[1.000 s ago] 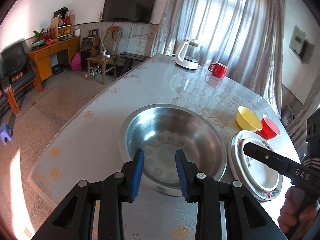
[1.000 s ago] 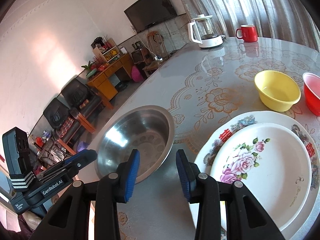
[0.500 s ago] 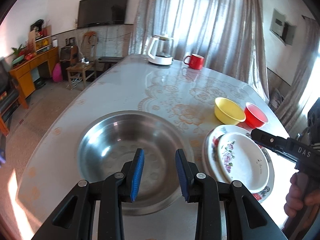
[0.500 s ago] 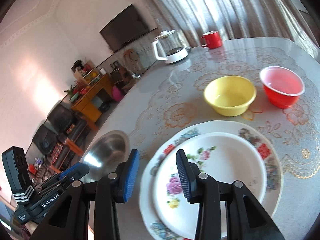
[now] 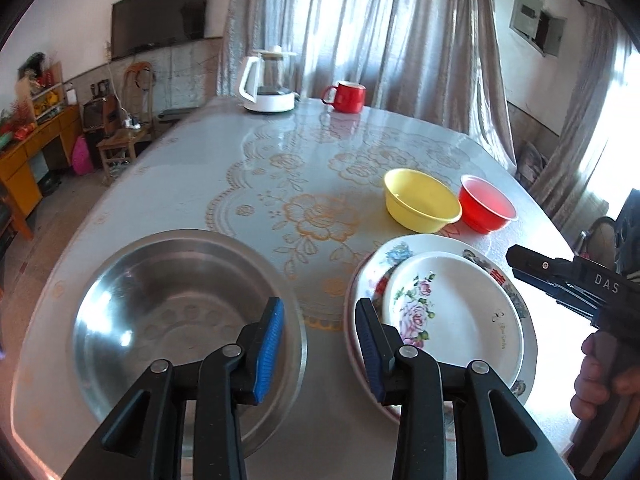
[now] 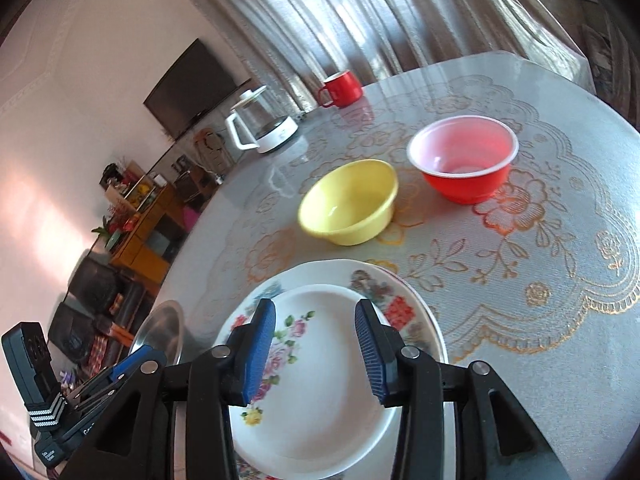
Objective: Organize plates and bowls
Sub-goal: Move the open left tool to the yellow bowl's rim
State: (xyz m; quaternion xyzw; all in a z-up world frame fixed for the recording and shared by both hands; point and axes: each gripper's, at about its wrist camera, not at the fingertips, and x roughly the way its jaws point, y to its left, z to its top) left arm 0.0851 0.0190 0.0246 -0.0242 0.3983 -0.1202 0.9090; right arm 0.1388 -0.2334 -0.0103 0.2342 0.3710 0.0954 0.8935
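A large steel bowl [image 5: 176, 312] sits at the table's near left; its rim also shows in the right wrist view [image 6: 164, 332]. Beside it a small floral plate [image 5: 456, 316] lies on a bigger floral plate [image 5: 404, 248]; the pair also shows in the right wrist view [image 6: 320, 400]. Behind them stand a yellow bowl [image 5: 420, 202] [image 6: 348, 204] and a red bowl [image 5: 486, 204] [image 6: 464, 160]. My left gripper [image 5: 318, 340] is open and empty, above the gap between steel bowl and plates. My right gripper [image 6: 314, 344] is open and empty above the small plate.
A white kettle [image 5: 268, 84] and a red mug [image 5: 346, 96] stand at the table's far end. The table [image 5: 304, 160] has a floral cover. A wooden chair [image 5: 124, 136] and orange cabinet [image 5: 28, 152] stand on the floor to the left.
Both grippers have swung to the right. The left one moved from over the steel bowl toward the plates. The right one moved further over the plates, toward the yellow and red bowls. Both stayed open.
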